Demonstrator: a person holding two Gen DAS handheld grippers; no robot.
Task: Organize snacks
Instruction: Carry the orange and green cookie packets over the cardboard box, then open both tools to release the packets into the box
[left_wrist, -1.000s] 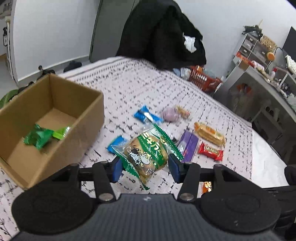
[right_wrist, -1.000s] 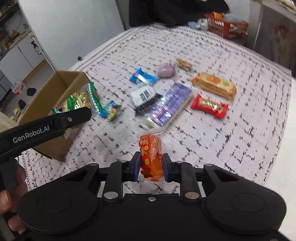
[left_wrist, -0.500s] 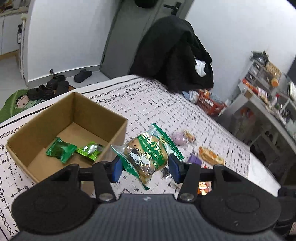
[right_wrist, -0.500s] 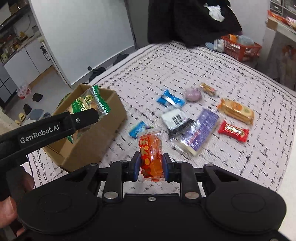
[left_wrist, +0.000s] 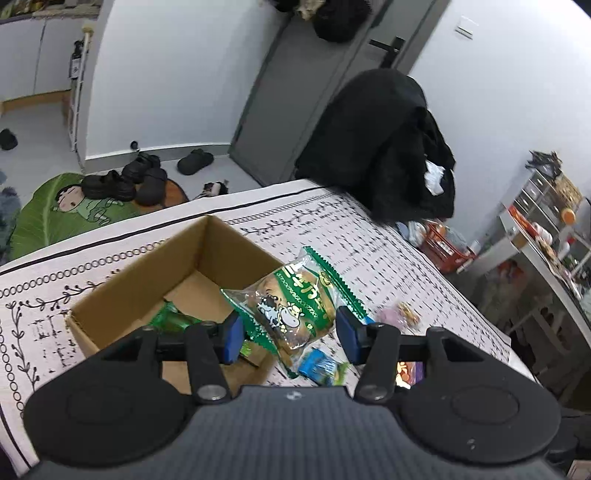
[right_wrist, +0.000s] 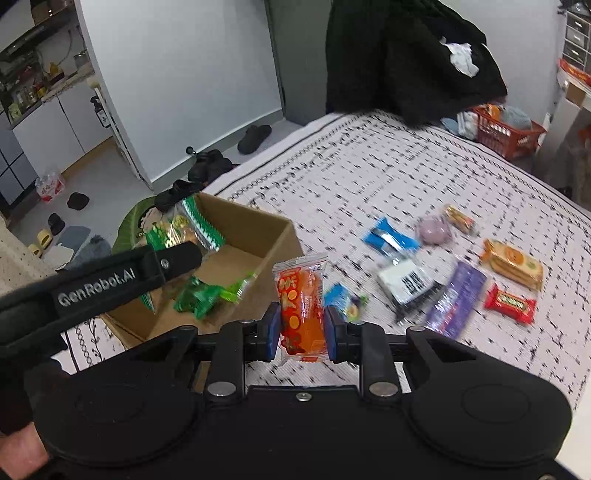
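Note:
My left gripper (left_wrist: 290, 334) is shut on a green bread packet (left_wrist: 291, 310) with a cow picture and holds it over the near right corner of the open cardboard box (left_wrist: 155, 280). Green wrapped snacks (left_wrist: 168, 319) lie in the box. In the right wrist view the left gripper (right_wrist: 177, 254) shows above the box (right_wrist: 269, 236) with the green packet (right_wrist: 184, 225). My right gripper (right_wrist: 301, 330) is shut on an orange snack packet (right_wrist: 301, 306), held above the bed just right of the box.
Several snacks lie on the patterned bedspread (right_wrist: 369, 166): a blue packet (right_wrist: 389, 238), a purple bar (right_wrist: 456, 299), a red bar (right_wrist: 509, 302), an orange biscuit pack (right_wrist: 511, 264). A black coat (left_wrist: 376, 144) hangs beyond the bed. Shoes (left_wrist: 125, 181) lie on the floor.
Both grippers have moved left toward the box with their packets. The left gripper now hangs over the box's corner; the right gripper has come beside the box.

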